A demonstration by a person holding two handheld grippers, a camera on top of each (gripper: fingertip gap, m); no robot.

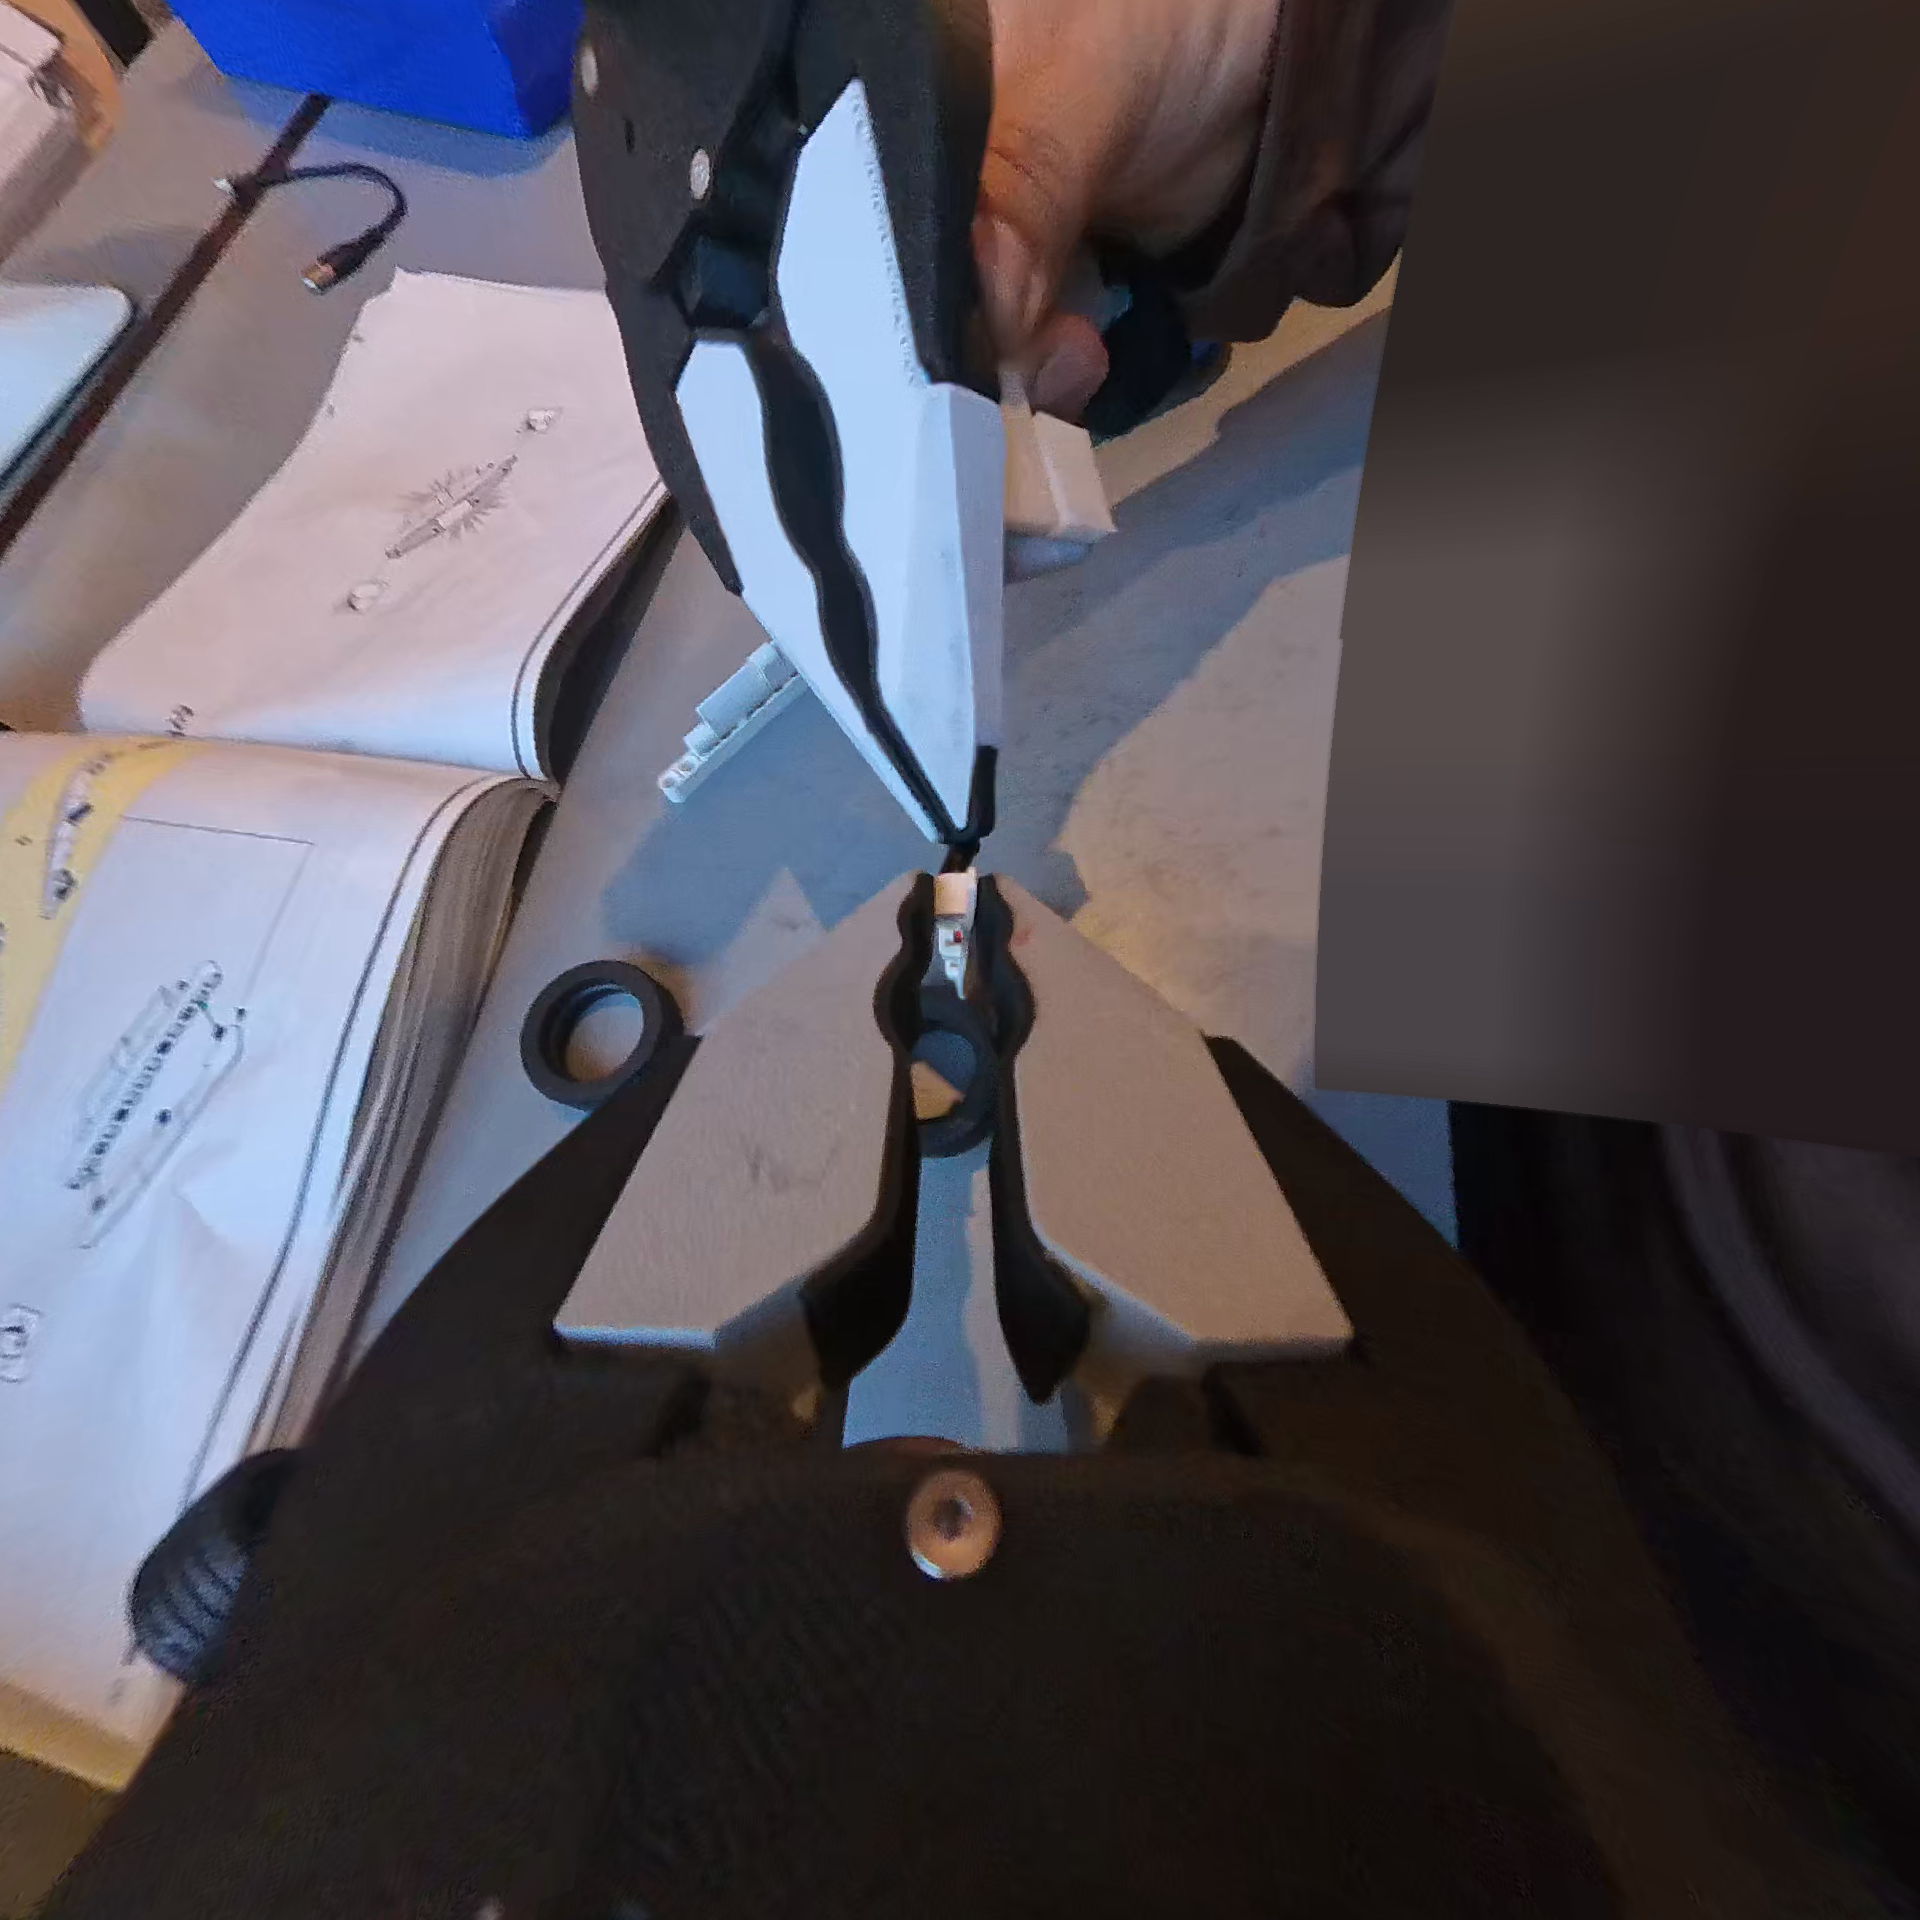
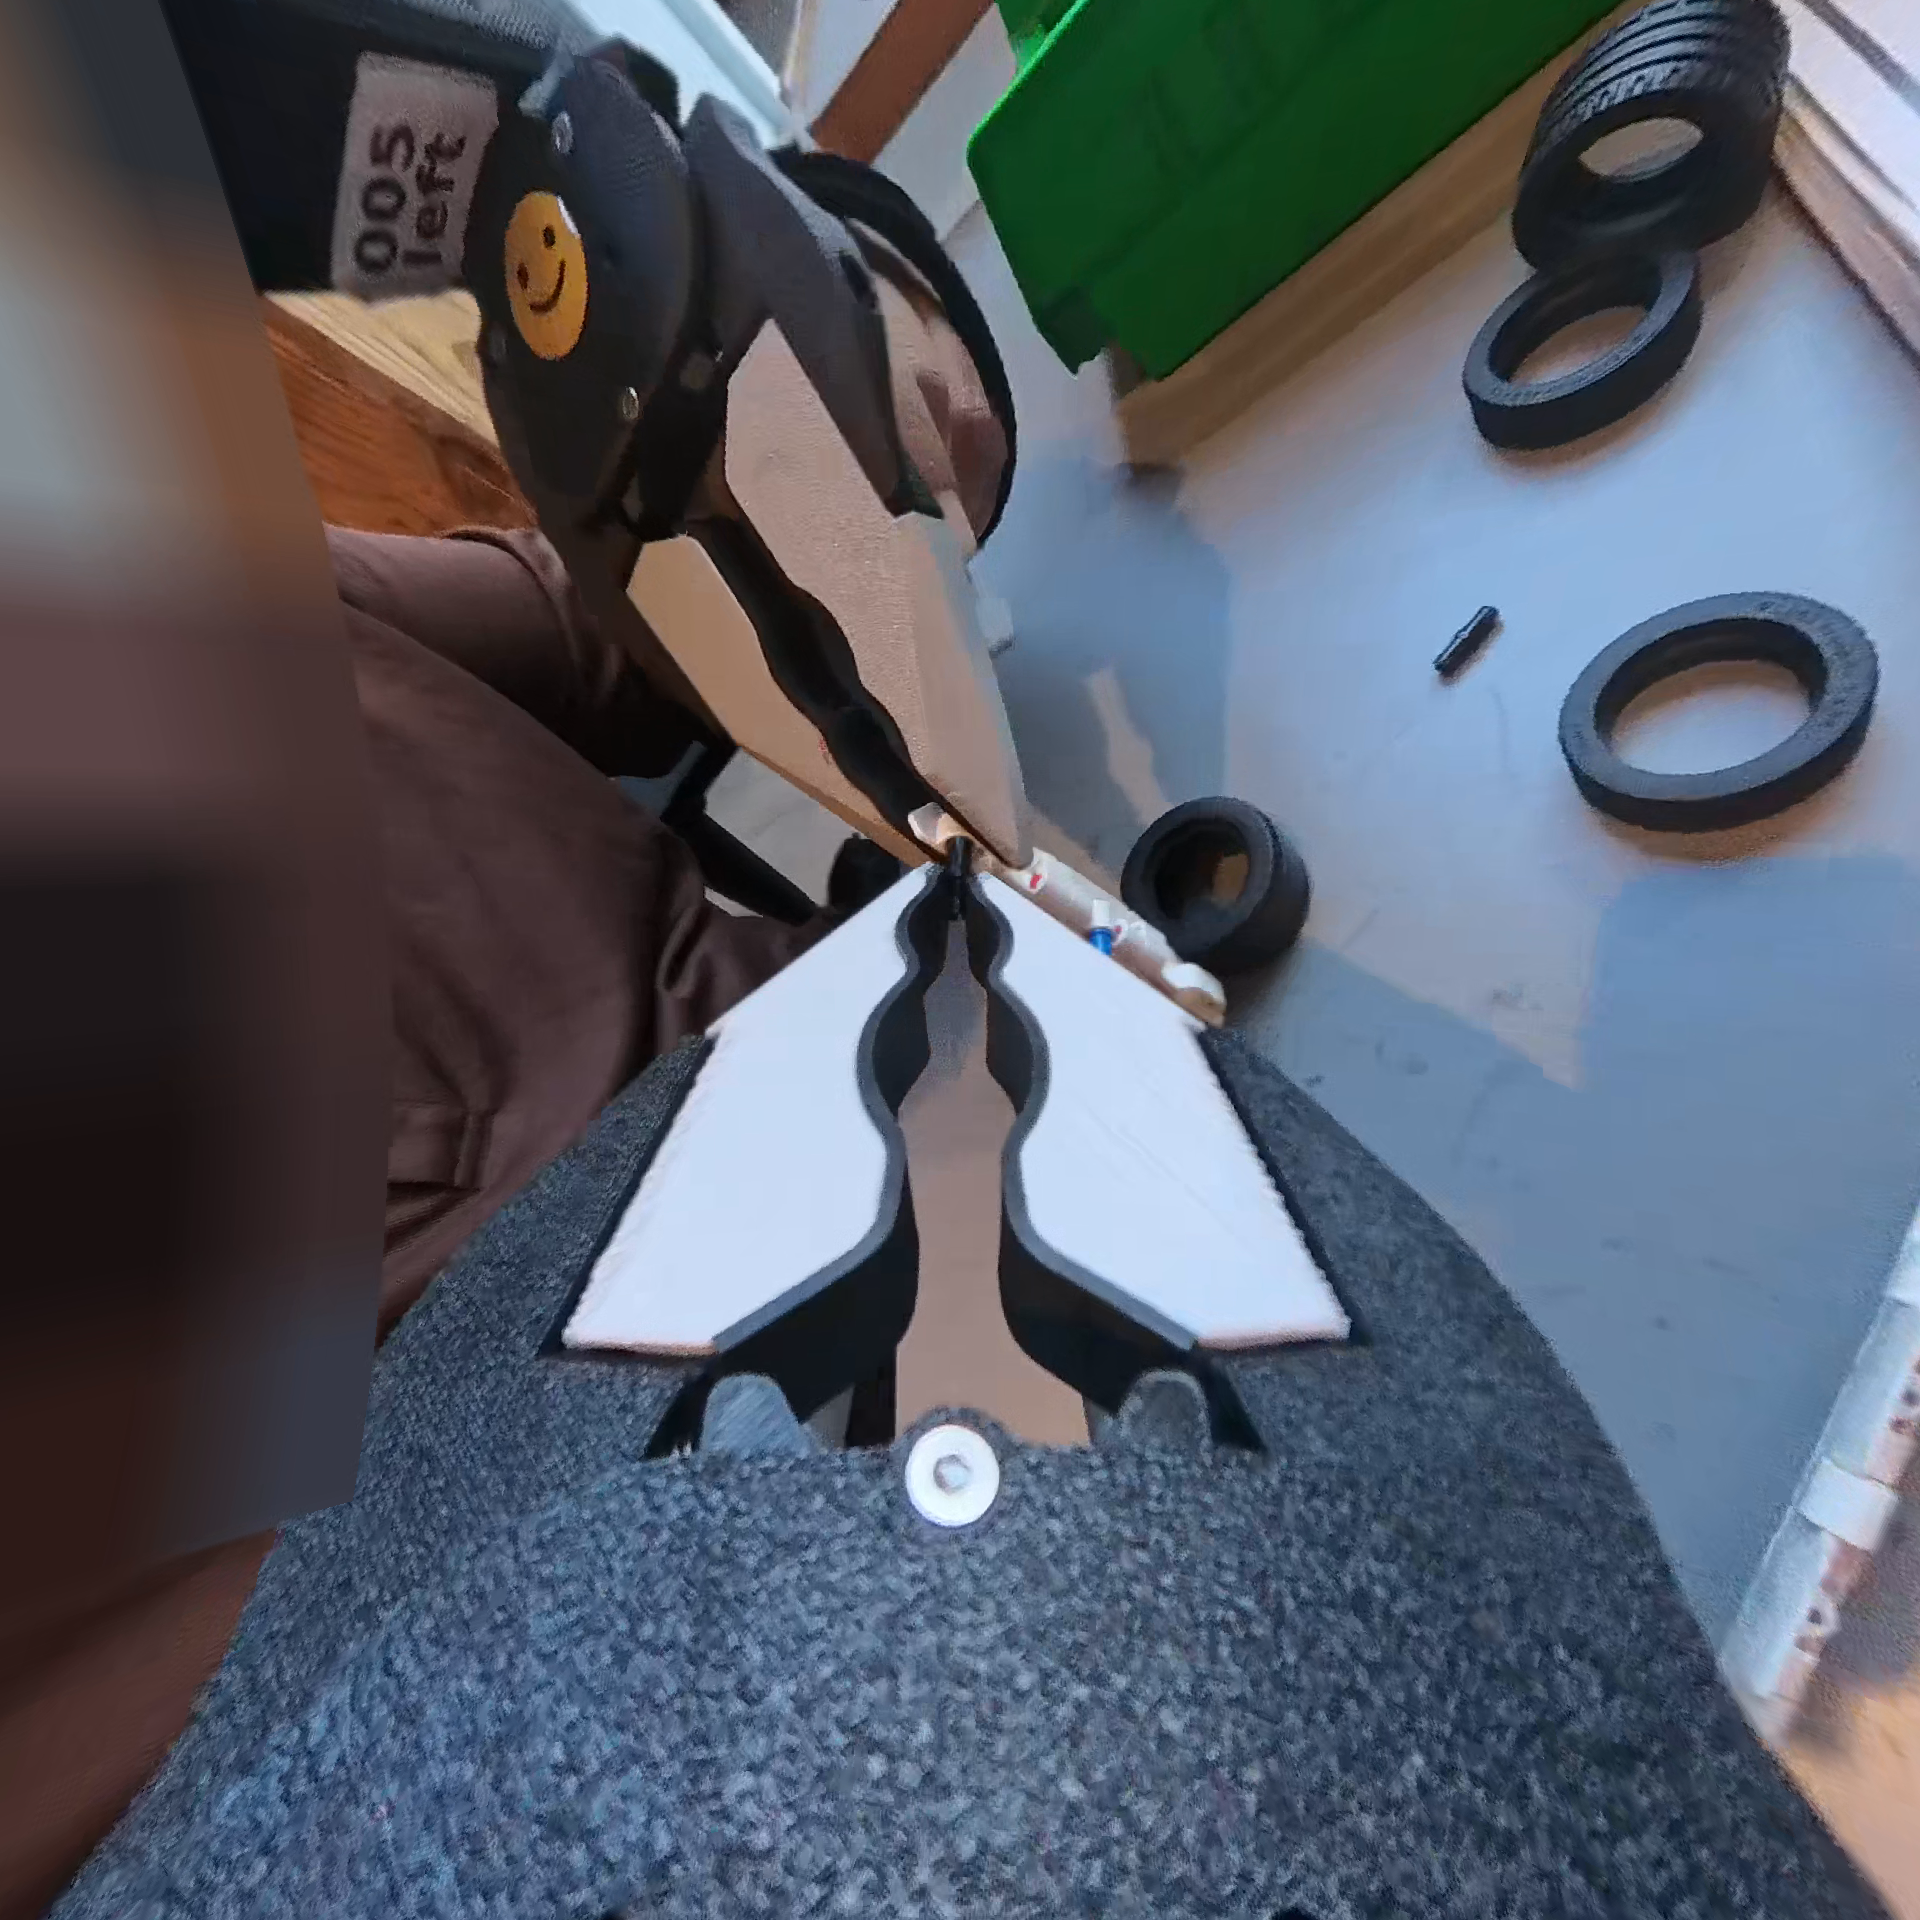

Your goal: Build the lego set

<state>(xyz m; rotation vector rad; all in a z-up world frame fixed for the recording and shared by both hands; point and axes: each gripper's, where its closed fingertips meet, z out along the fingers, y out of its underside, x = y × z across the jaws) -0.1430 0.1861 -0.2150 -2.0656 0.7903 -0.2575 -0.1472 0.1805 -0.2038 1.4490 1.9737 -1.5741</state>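
Observation:
My left gripper (image 1: 954, 888) is shut on a long white lego beam (image 1: 954, 899), held end-on above the grey table. In the right wrist view the beam (image 2: 1117, 935) runs down to the right from the left gripper (image 2: 961, 831) and has small red and blue parts on it. My right gripper (image 2: 954, 883) is shut on a small black pin (image 2: 957, 862). The pin's tip meets the beam's end right at the left gripper's tips. In the left wrist view the right gripper (image 1: 961, 826) comes down from above, tip to tip with mine, held by a hand (image 1: 1091, 208).
An open instruction booklet (image 1: 208, 1039) lies left. A white lego assembly (image 1: 732, 717) lies behind the grippers. Black tyres lie about: a ring (image 1: 597, 1034), a small tyre (image 2: 1216, 899), a ring (image 2: 1720, 712), a stack (image 2: 1621, 208). A loose black pin (image 2: 1465, 639), a green bin (image 2: 1247, 156), a blue bin (image 1: 384, 52). The tips of both grippers are at nearly the same place.

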